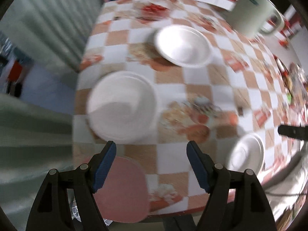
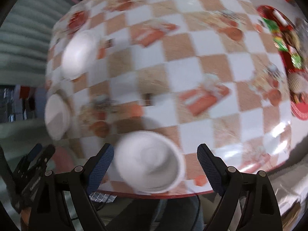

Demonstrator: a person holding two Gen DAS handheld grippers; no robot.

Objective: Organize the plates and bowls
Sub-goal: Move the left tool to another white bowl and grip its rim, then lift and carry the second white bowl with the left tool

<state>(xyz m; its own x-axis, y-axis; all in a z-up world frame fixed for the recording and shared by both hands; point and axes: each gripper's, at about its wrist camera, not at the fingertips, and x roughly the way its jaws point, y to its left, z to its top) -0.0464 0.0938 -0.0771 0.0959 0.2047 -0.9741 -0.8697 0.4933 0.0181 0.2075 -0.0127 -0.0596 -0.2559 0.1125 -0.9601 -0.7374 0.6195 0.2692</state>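
A white plate (image 1: 121,105) lies near the table's left edge, just ahead of my open, empty left gripper (image 1: 151,148). A white bowl (image 1: 182,45) sits farther back. A second white bowl (image 1: 246,154) stands near the front edge at the right; in the right wrist view this bowl (image 2: 149,160) lies between the fingers of my open right gripper (image 2: 155,151). The plate (image 2: 56,115) and far bowl (image 2: 79,53) show at the left there. The left gripper (image 2: 36,154) shows at the lower left.
The table wears a checkered orange-and-white cloth (image 1: 192,88). A large white mug (image 1: 254,13) stands at the back right. A pink stool seat (image 1: 123,188) is below the front edge. A red tray of snacks (image 2: 288,61) sits at the right. Both views are blurred.
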